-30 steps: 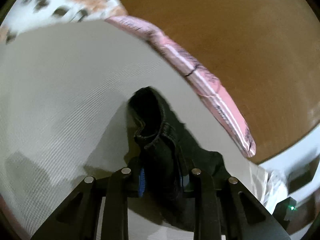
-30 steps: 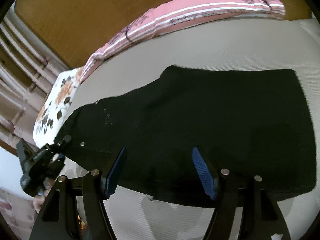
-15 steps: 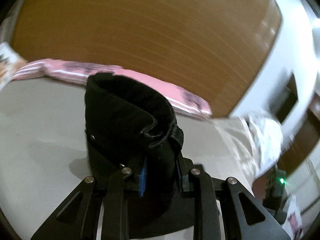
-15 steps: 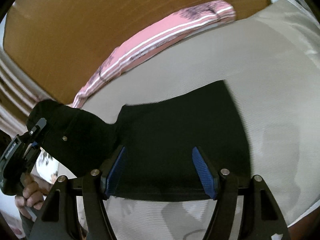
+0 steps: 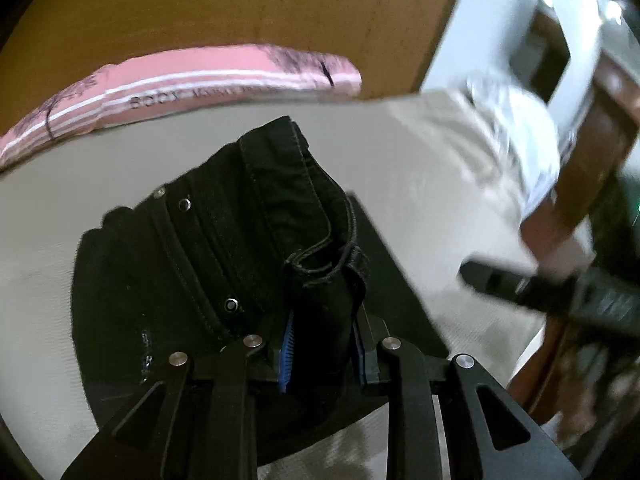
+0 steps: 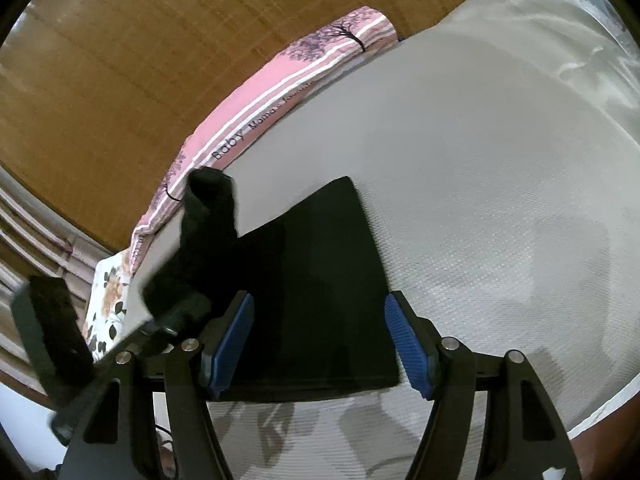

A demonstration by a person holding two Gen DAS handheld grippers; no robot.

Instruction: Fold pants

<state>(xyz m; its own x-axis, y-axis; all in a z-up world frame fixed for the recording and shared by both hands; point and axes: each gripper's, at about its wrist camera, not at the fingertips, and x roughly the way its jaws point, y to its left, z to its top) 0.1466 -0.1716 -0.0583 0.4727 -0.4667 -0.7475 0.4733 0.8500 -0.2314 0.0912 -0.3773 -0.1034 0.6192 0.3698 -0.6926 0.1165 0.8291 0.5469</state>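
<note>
Left tongs [image 5: 324,344] grip the pants [image 5: 224,264] waistband, now carried over the folded legs; right tongs [image 6: 320,344] hover open; pink pillow [image 6: 280,92] upper left.

Both wrist cameras look steeply down, close, sharing the pants [image 5: 224,248].

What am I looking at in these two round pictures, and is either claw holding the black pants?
No robot arm here: a person carries a two-finger claw in each hand, and a fisheye camera on each looks along its fingers. In the left wrist view, the left claw is shut on the bunched waistband end of the black pants, lifted over the part lying flat. In the right wrist view, the right claw hangs open above the pants, holding nothing. They lie on a pale bed sheet; a pink striped blanket runs along its far edge.
</note>
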